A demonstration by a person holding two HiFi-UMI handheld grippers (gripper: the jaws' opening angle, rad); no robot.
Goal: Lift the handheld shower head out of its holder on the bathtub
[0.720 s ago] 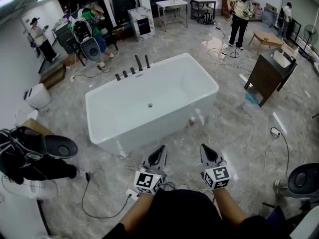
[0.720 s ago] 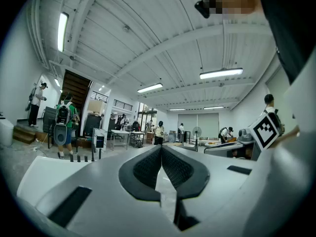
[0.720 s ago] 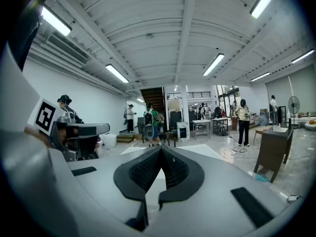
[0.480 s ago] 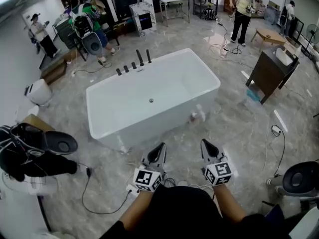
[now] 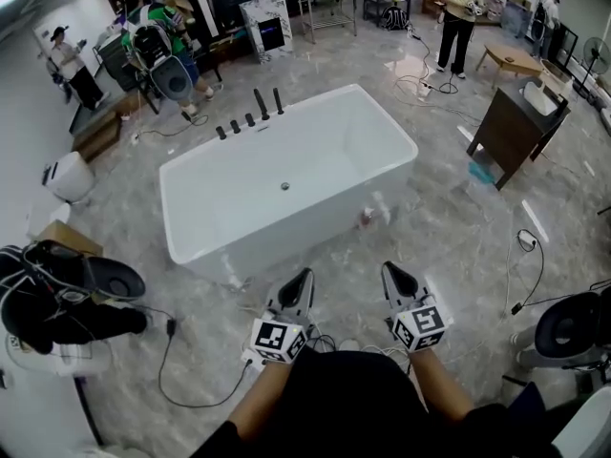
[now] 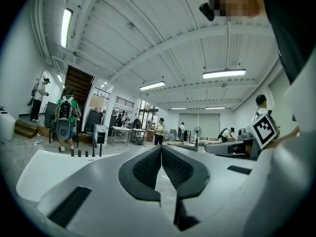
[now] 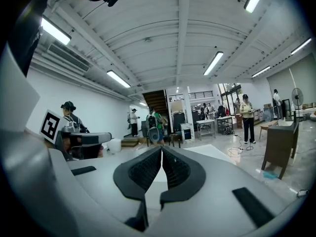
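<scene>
A white freestanding bathtub [image 5: 329, 146] stands on the marble floor in the middle of the head view. A row of black fittings [image 5: 250, 117] rises from its far rim; two taller ones [image 5: 261, 104] stand at the right end, and I cannot tell which is the shower head. My left gripper [image 5: 304, 277] and right gripper [image 5: 390, 270] hover side by side in front of the tub's near wall, well short of the fittings. Both are shut and empty. In the left gripper view the jaws [image 6: 161, 147] meet, with the fittings [image 6: 86, 152] far off to the left. The right gripper [image 7: 161, 148] shows the same.
A dark wooden cabinet [image 5: 516, 134] stands at the right. Black gear [image 5: 67, 299] and a cable [image 5: 186, 389] lie at the left. Small items [image 5: 377, 213] sit by the tub's near wall. A person with a backpack [image 5: 162, 41] and other people stand beyond the tub.
The head view has shifted a little, so the tub sits slightly higher and further left. Both grippers stay shut and have dropped a bit lower in the picture.
</scene>
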